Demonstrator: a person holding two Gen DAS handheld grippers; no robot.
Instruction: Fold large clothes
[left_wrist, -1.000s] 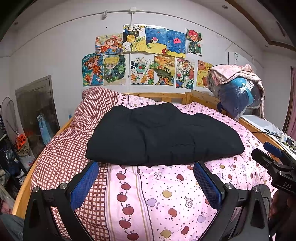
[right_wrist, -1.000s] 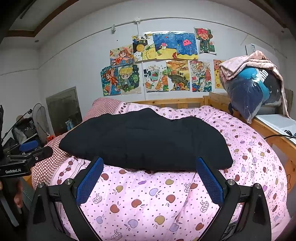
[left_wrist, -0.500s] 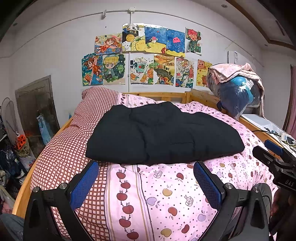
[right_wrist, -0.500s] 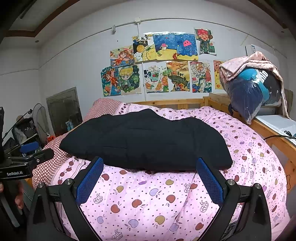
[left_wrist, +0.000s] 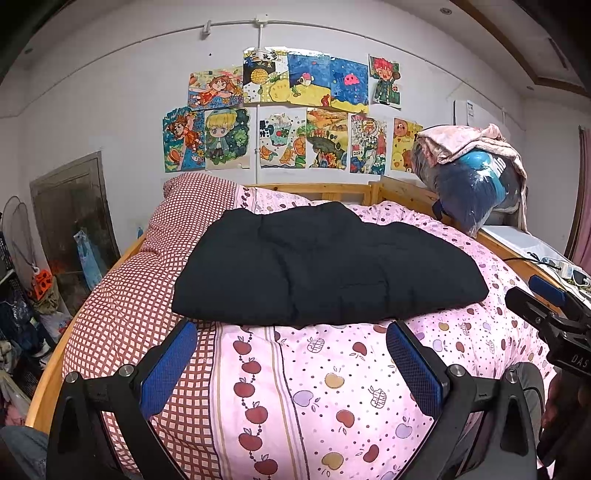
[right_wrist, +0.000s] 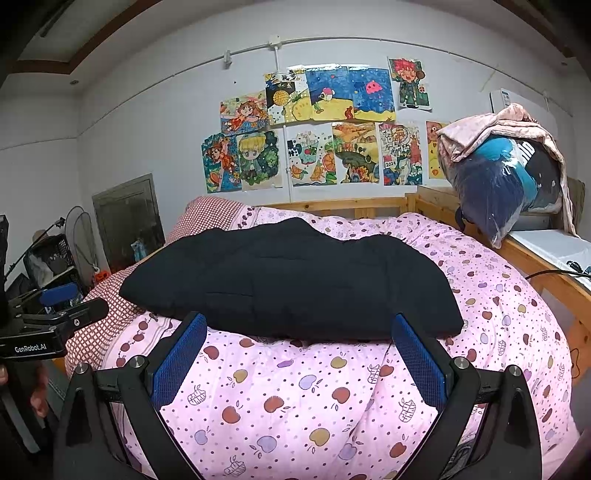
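The fingers (left_wrist: 166, 369) of the left gripper (left_wrist: 291, 363) stand wide apart with nothing between them, their blue pads hanging over the near end of the bed (left_wrist: 332, 387), short of the garment (left_wrist: 328, 266). The right gripper (right_wrist: 299, 354) is the same: fingers (right_wrist: 419, 360) spread wide, empty, just short of the garment's (right_wrist: 291, 280) near edge. Each gripper also shows at the edge of the other's view, the right one (left_wrist: 554, 321) at the far right, the left one (right_wrist: 48, 328) at the far left, with part of a hand (right_wrist: 37, 391) below it.

The garment is black, padded and quilted, lying flat on the pink apple-print quilt (right_wrist: 332, 406) in the middle of the bed. Its long axis runs across the bed, left to right, with a hump at the far edge near the middle; which end is which cannot be told. Its left end reaches the red-checked bedding (left_wrist: 133, 295).

Nothing lies between the fingers and the garment. To the right, a wooden rail (right_wrist: 546, 273) borders the bed, and beyond it a blue bundle in clear plastic (right_wrist: 502, 184) sits under a pink cloth (right_wrist: 495, 129). A cable (right_wrist: 554, 272) runs over the rail. On the wall hang coloured drawings (left_wrist: 288, 118). Left of the bed are a fan (right_wrist: 79, 236) and clutter (left_wrist: 22, 314) on the floor.
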